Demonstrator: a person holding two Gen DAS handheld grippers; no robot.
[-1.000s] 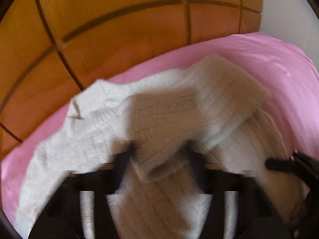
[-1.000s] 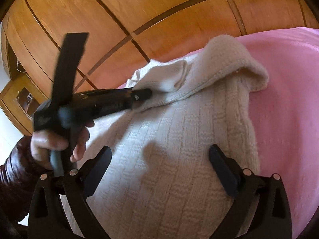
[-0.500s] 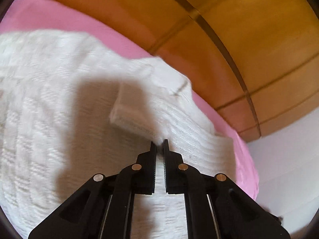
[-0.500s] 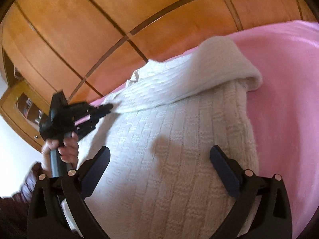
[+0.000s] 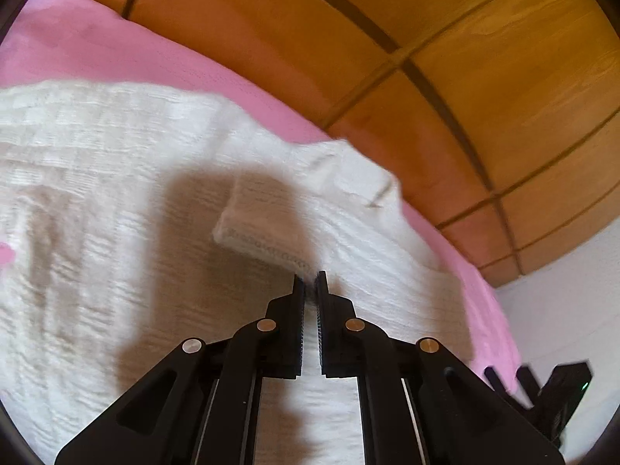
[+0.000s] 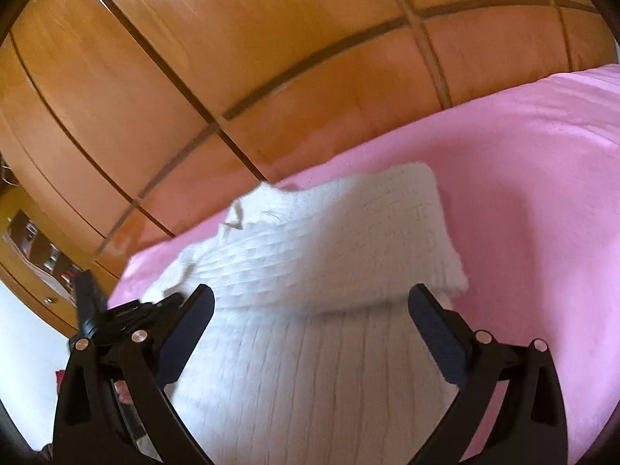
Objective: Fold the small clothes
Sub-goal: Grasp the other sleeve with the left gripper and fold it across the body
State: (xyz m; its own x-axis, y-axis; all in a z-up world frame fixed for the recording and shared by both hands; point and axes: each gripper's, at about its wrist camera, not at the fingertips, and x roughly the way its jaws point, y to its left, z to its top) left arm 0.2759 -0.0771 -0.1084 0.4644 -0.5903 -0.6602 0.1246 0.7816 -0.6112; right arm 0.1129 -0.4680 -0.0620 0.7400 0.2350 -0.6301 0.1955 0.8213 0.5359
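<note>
Cuff (image 5: 267, 240) at nearly-closed left fingers (image 5: 298, 302) shows only from left wrist

bright daylight, motion blur, fisheye-bent edges — soft shadows, ceiling glare

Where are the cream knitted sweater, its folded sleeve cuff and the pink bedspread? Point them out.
cream knitted sweater (image 6: 294, 368), right wrist view, body panel
folded sleeve cuff (image 5: 263, 244), left wrist view, ribbed end
pink bedspread (image 6: 542, 193), right wrist view, bare area

You see a pink blanket (image 6: 542, 178) spread over the bed, a wooden panelled wardrobe (image 6: 240, 46) behind it, and a white wall (image 5: 573, 317) beside that.
</note>
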